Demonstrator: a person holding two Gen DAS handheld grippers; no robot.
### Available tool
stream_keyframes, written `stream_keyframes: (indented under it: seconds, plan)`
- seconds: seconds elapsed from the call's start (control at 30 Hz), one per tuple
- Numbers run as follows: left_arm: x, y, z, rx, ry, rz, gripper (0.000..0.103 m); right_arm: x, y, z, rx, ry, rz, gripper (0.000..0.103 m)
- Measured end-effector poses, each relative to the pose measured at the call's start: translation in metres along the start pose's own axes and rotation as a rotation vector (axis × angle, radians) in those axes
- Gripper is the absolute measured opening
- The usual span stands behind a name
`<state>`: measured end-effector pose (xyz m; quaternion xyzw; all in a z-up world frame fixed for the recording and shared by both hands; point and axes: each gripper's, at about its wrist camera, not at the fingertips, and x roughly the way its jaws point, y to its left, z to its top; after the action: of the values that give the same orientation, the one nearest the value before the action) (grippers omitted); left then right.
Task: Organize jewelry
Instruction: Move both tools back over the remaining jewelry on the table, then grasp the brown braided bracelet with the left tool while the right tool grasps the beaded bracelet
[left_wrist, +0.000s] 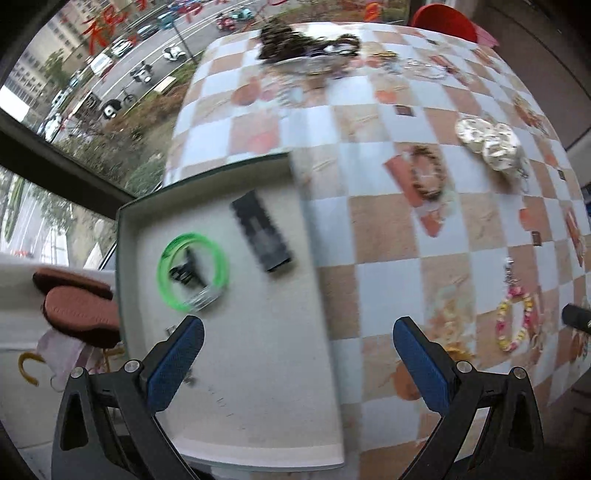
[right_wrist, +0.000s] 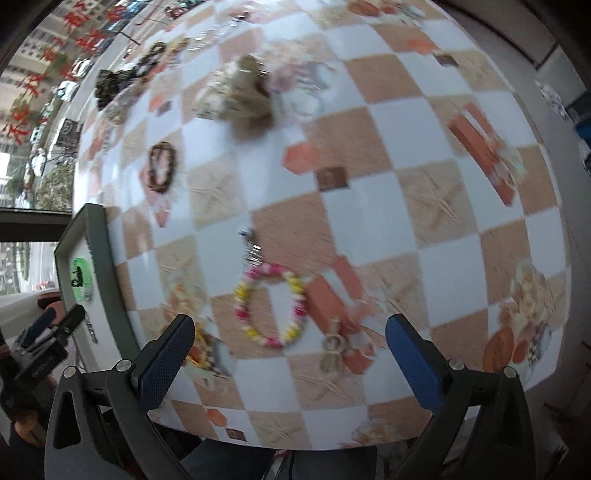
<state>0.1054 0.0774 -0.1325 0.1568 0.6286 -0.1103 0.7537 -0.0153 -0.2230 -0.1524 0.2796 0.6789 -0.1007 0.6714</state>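
left gripper (left_wrist: 298, 334) | black arms, blue pads (textured), silver screws

A green bangle (left_wrist: 193, 271) and a black case (left_wrist: 261, 230) lie in the white-lined tray (left_wrist: 258, 369); beside the tray, the tablecloth (right_wrist: 369, 206) is checked tan and white.

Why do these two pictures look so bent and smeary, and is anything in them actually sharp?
Left wrist view: the wide lens bulges the checkered table into a dome; the green bangle in the tray is streaked by motion, while the left claw is crisp. Right wrist view: same bulge; the pink and yellow bead bracelet and tablecloth pattern are smeared, the right claw sharp. Soft daylight, no harsh glare.
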Motion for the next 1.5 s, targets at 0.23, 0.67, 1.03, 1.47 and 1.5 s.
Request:
stream_keyframes:
  seconds: [0.23,0.67,1.03,1.47,1.5]
  plan:
    - [0.007,-0.035,0.011,0.064,0.016,-0.03,0.103,0.008,-0.015,-0.005,-0.002,0.021,-0.036,0.103]
    - [0.035,-0.059,0.035,0.054,0.044,-0.072,0.103,0.034,-0.002,0.002,-0.107,0.049,-0.074,0.103]
    - [0.058,-0.078,0.086,0.018,-0.009,-0.088,0.103,0.058,0.02,0.01,-0.207,0.061,-0.149,0.084]
    - [0.097,-0.106,0.122,0.059,0.003,-0.086,0.092,0.071,0.058,-0.001,-0.363,0.012,-0.255,0.075]
    - [0.097,-0.107,0.124,0.062,-0.001,-0.089,0.092,0.071,0.062,-0.002,-0.38,0.005,-0.255,0.073]
